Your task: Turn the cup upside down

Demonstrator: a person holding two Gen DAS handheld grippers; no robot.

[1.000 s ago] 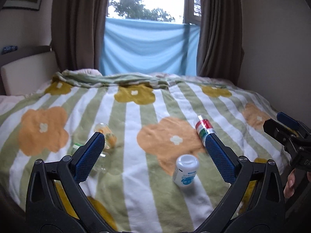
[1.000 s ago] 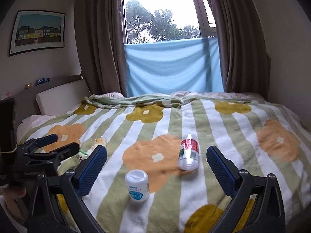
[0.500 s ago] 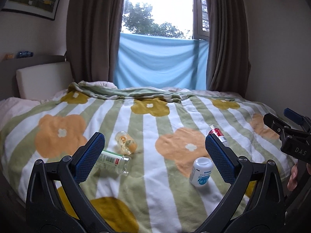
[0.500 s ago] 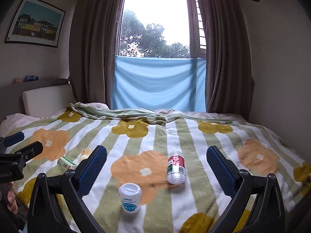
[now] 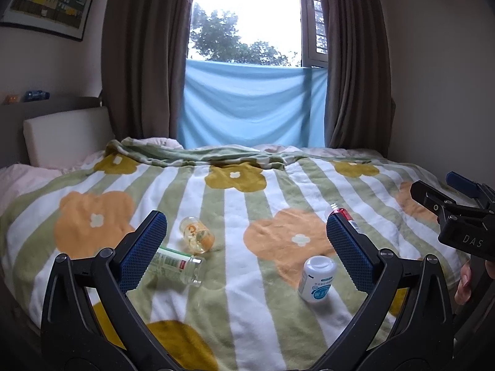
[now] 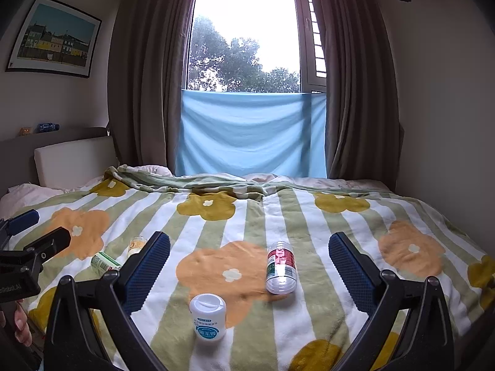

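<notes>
A small clear cup [image 5: 198, 235] with an orange print lies on its side on the flowered blanket [image 5: 247, 315]; in the right wrist view the cup [image 6: 137, 243] is half hidden behind a finger. My left gripper [image 5: 244, 241] hovers open above the near part of the bed, the cup just inside its left finger. My right gripper [image 6: 249, 259] is open too, over the bottles further right. Neither holds anything. Each gripper shows at the edge of the other's view: the right gripper [image 5: 439, 187] and the left gripper [image 6: 46, 227].
A green-labelled clear bottle [image 5: 176, 264] lies beside the cup. A white bottle [image 5: 317, 278] and a red-labelled clear bottle [image 6: 281, 267] lie to the right. Headboard [image 6: 71, 160] at left, curtained window [image 6: 247, 61] behind, wall at right. A person's fingers [image 5: 464, 281] hold the right handle.
Both views have tilted up and drawn back, so more window and wall shows and the bed items sit lower. Both grippers stayed open; nothing on the bed moved.
</notes>
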